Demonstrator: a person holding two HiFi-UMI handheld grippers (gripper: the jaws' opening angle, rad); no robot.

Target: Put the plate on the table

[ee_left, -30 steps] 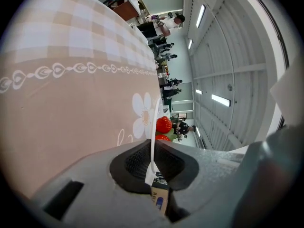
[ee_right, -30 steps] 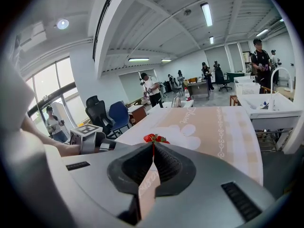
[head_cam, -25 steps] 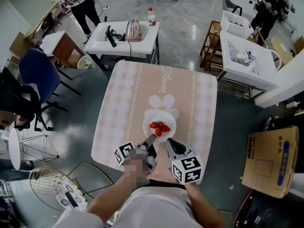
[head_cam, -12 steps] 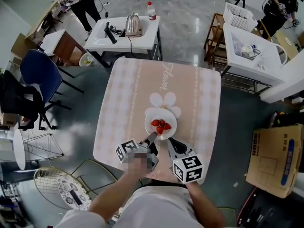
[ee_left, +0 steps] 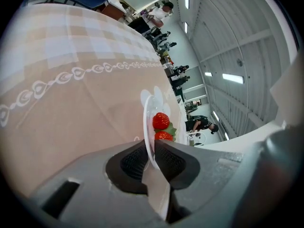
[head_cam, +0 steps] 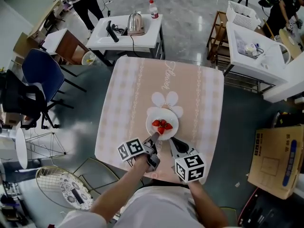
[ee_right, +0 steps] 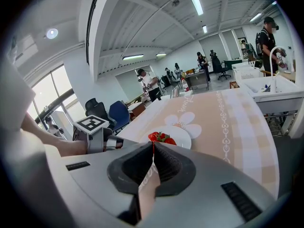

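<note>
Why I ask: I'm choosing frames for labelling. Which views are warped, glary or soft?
Head view: sharp, even light, glare patches on the floor. Left gripper view: heavy fisheye, dark corners, plate crisp. Right gripper view: same fisheye, bright ceiling lights, foreground soft.

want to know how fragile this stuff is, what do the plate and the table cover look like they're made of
Plate: probably glazed ceramic, possibly melamine. It is plain white and smooth, with a thin stiff rim.
Table cover: looks like soft printed cloth, maybe vinyl, with a matte finish. It has a beige check pattern and rounds softly over the corners.
</note>
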